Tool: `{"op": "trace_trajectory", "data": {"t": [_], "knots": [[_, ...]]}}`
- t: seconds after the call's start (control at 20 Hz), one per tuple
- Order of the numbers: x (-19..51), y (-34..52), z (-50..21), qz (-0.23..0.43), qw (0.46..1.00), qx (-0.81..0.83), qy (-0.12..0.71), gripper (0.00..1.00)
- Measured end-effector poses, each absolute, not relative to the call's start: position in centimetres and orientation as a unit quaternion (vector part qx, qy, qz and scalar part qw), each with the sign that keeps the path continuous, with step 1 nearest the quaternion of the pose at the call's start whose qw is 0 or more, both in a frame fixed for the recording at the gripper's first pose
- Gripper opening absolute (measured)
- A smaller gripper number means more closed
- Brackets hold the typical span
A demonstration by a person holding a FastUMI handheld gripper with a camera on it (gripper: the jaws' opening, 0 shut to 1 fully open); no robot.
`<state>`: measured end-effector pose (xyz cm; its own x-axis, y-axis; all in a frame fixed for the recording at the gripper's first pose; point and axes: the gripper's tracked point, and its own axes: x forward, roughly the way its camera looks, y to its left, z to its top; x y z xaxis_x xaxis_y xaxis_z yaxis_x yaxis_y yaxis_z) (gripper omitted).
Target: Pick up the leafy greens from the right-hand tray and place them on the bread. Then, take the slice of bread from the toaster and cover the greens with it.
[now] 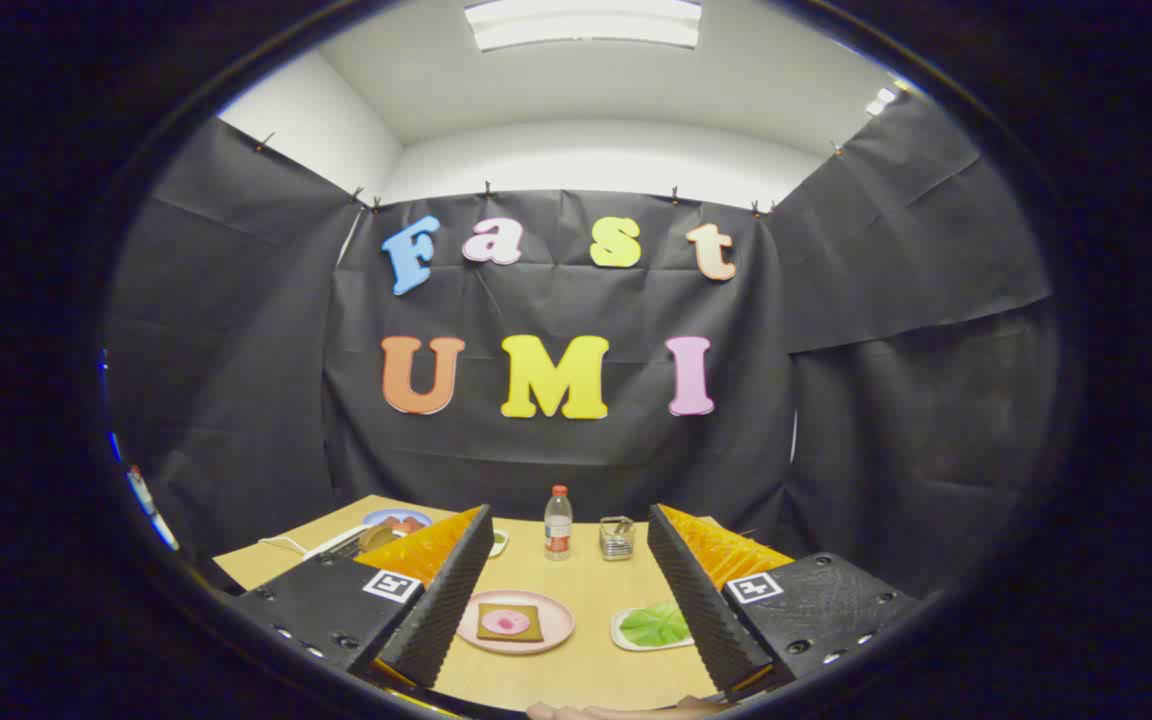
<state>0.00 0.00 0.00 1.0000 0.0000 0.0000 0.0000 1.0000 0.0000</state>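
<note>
Since nothing is picked yet, we hold the tongs (570, 600) spread apart and empty above the worktop (576, 675), the leafy greens (654, 625) at lower right beside the bread (509, 622) on its pink plate (556, 632).

Booth walled on three sides with black cloth (556, 450), creased, hung by small clips (486, 188) along its top edge. Above the cloth, plain white walls (596, 160) and a white ceiling (576, 80). One long ceiling light panel (584, 22) lit and bright overhead, a smaller light (879, 100) off to the right. Light wood bench (576, 670) standing against the back cloth, its far left corner showing
</note>
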Motion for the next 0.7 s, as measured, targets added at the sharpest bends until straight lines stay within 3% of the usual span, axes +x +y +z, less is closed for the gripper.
{"op": "trace_trajectory", "data": {"t": [0.15,0.7], "knots": [[-0.2,-1.0,1.2,-0.012,0.999,0.013,-0.030,0.95],[0.9,-2.6,-0.5,-0.037,0.999,0.012,-0.002,0.95]]}}
